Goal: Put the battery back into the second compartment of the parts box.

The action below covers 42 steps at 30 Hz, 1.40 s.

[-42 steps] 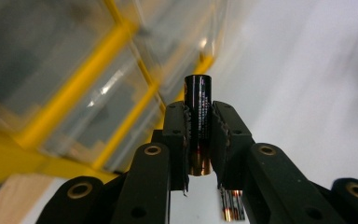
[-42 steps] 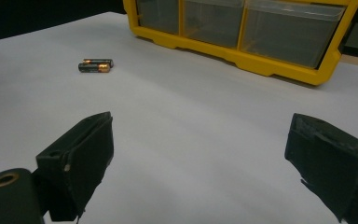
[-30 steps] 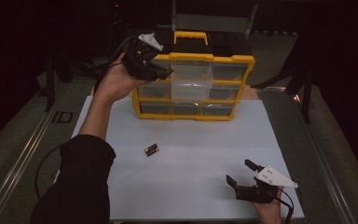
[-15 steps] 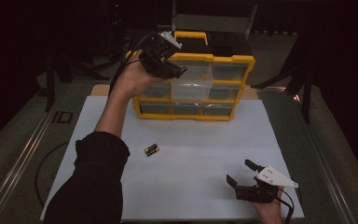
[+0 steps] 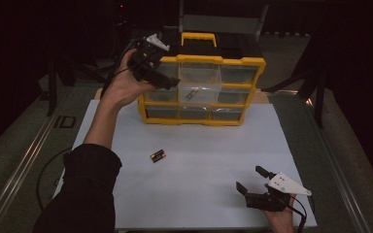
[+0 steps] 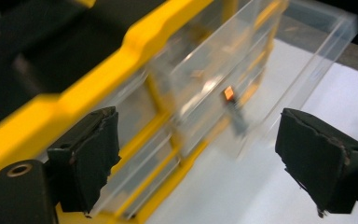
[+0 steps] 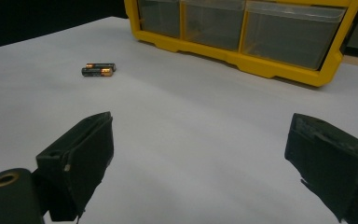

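A yellow organizer (image 5: 233,62) with clear drawers stands at the back of the white sheet. Its top middle drawer (image 5: 200,80) is pulled out, and a battery (image 5: 190,93) lies inside it. The left gripper (image 5: 171,81) is held up at that drawer's left side. Its jaws have just been opening and stand open with nothing pressed between them. In the left gripper view the battery (image 6: 235,115) shows through the clear drawer (image 6: 303,51), beyond the open left gripper (image 6: 198,120). Two batteries (image 5: 157,155) lie on the sheet. The right gripper (image 5: 250,178) rests open near the front right.
The white sheet (image 5: 209,194) covers the table between the organizer and the front edge. In the right gripper view the two batteries (image 7: 98,69) lie far left, with the organizer's bottom drawers (image 7: 289,32) behind. The right gripper (image 7: 200,130) holds nothing. Dark surroundings border the table.
The left hand has swung right and slightly down, from the organizer's top left corner to the pulled-out middle drawer. A battery now shows in that drawer. The right gripper has not moved.
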Tool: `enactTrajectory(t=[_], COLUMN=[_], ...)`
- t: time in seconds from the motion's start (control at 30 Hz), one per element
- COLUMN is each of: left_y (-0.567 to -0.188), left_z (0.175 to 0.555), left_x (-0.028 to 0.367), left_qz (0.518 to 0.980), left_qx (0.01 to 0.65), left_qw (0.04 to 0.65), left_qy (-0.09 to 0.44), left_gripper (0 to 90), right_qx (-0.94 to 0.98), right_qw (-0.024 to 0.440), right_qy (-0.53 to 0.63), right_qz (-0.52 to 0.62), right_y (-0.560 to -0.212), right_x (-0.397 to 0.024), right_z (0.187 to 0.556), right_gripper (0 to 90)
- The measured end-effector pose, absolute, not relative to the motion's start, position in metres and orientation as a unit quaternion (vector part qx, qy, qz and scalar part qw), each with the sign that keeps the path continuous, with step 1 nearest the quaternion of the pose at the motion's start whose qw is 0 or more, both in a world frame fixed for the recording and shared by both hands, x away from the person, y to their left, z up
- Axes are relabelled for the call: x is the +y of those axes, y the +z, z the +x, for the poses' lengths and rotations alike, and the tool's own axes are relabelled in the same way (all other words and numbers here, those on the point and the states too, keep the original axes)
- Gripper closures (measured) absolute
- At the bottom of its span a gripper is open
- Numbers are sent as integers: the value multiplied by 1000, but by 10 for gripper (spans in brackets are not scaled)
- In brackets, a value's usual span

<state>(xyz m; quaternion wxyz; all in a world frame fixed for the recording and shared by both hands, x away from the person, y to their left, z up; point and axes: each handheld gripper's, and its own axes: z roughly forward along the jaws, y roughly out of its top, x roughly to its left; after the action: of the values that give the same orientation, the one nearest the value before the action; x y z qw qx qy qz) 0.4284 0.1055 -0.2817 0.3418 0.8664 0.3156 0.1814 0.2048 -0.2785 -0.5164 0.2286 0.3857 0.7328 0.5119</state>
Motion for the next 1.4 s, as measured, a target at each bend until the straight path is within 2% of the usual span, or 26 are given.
enactTrajectory(t=[0.03,0.33,0.6,0.87,1.17,1.4], left_y=[-288,-333,-391,-432,-472,-488], left_z=[428,421,407,400,389,384], left_x=[111,132,134,140,137,133], left_qz=[866,866,882,877,885,895], left_qx=[321,342,336,354,355,346], left_qw=[337,321,290,298,286,267], left_qy=[180,176,157,131,100,89], left_gripper=[74,39,53,63,81,119], right_qx=[733,734,737,736,735,737], right_qw=[229,228,228,228,229,227], right_qy=[511,510,508,508,508,508], right_qz=[385,386,384,385,385,384], right_y=[-516,-517,-517,-517,-517,-517], right_x=[-278,-278,-277,-278,-278,-277], right_z=[205,205,204,205,204,205], right_gripper=[76,76,76,76,76,76])
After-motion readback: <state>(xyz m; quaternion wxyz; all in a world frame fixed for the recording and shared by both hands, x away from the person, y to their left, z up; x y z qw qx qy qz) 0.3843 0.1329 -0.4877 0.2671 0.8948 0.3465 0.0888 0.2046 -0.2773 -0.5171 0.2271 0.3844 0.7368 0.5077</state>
